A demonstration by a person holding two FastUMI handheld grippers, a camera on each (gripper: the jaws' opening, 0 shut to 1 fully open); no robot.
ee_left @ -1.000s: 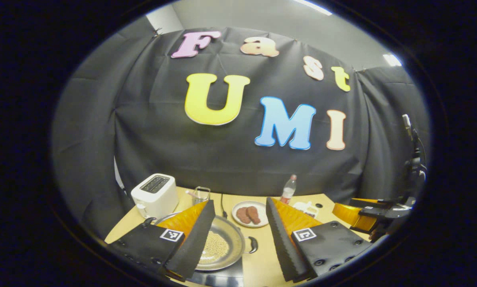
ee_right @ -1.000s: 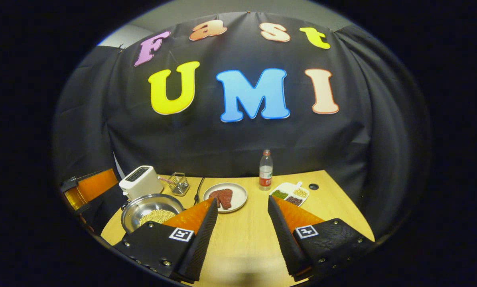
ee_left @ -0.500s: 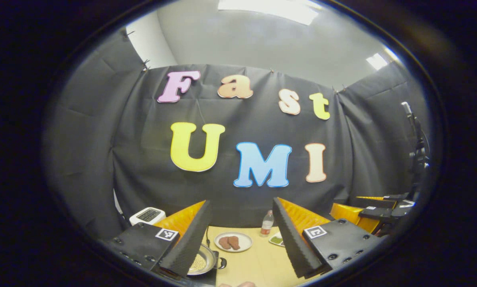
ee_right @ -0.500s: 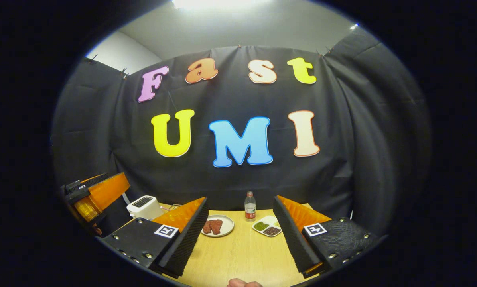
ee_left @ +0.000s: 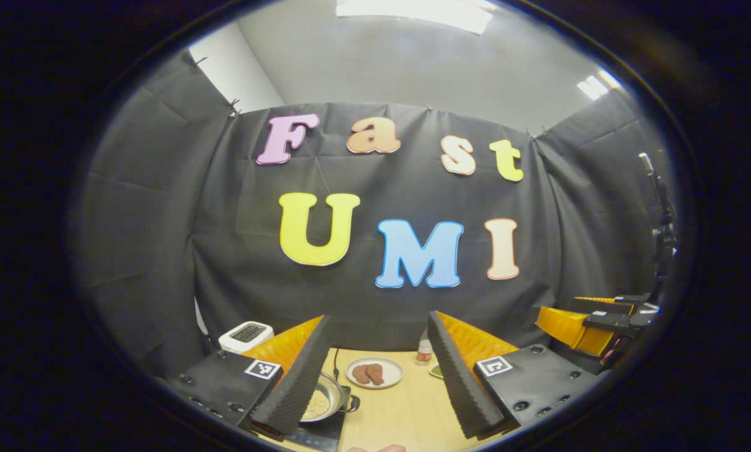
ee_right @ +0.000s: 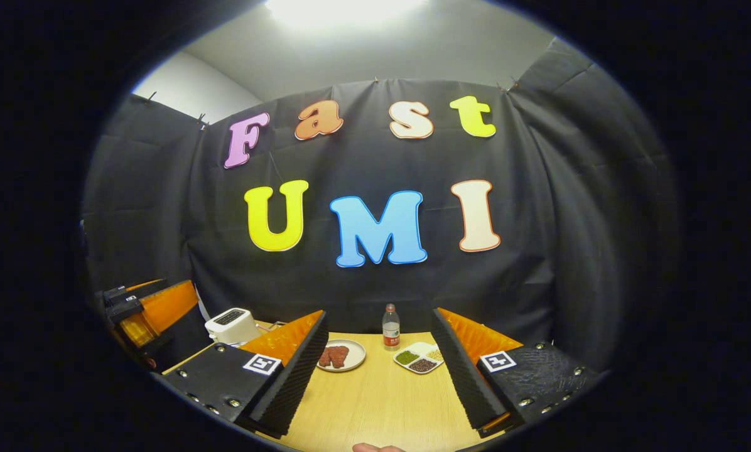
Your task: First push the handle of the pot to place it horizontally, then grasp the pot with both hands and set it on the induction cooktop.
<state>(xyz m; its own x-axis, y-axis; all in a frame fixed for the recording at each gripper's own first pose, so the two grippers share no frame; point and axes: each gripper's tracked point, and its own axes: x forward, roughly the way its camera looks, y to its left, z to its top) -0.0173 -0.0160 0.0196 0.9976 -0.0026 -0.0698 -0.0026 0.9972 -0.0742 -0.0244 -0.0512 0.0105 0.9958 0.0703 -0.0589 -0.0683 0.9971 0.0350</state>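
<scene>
A steel pot with pale grains inside sits on the black induction cooktop at the table's near left, in the left gripper view. Its dark side handle points right. My left gripper is open and empty, held high and back from the pot, whose left part is hidden by one finger. In the right gripper view, my right gripper is open and empty too, raised over the wooden table. Each gripper shows at the edge of the other's view: right gripper, left gripper.
A white toaster stands at the back left. A plate of meat, a water bottle and a divided dish of beans sit toward the back. A fingertip shows at the bottom edge.
Both grippers have drawn up and back from the table, so the pot and dishes look smaller and lower. The pot stays on the cooktop. Both grippers stay open.
</scene>
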